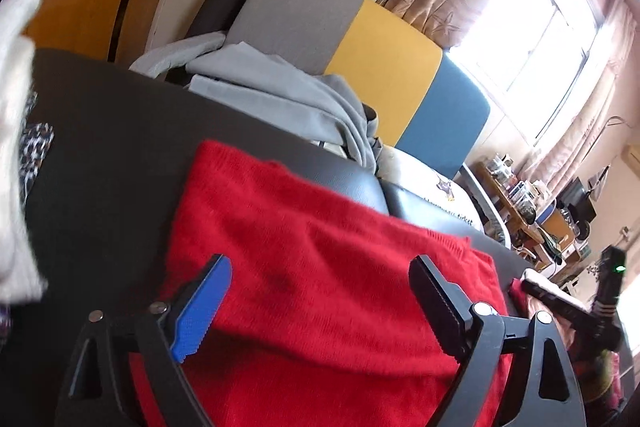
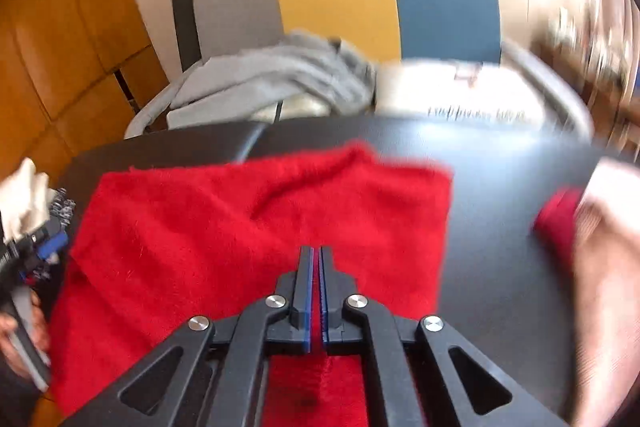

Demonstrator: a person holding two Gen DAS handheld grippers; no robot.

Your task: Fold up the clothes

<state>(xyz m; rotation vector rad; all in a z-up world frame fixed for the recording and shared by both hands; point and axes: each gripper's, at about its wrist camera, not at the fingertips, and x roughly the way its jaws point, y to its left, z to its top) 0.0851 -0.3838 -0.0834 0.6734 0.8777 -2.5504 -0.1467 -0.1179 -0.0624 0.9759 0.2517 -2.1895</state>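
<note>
My right gripper [image 2: 316, 259] is clenched, its 2 fingers nearly together with a sliver of red knit showing between the blue pads, so I judge it has a pinch on the near edge of the red sweater [image 2: 256, 227]. My left gripper [image 1: 320, 307] is released, its fingers spread wide and poised over the same garment without gripping it. The sweater lies on the dark counter [image 2: 500, 163] directly ahead of and beneath both grippers, already doubled in part, with a raised fold running across it beyond my left fingertips. A red cuff or sleeve end [image 2: 556, 219] sits apart to the right of my right gripper, next to something pale and blurred that I cannot identify. To do this fold well, I would keep the right pinch firm and low, set the left gripper on the matching edge at the same depth, and carry both forward evenly so the layers meet square. The knit looks soft and draggy, so I would lift slightly before moving.
</note>
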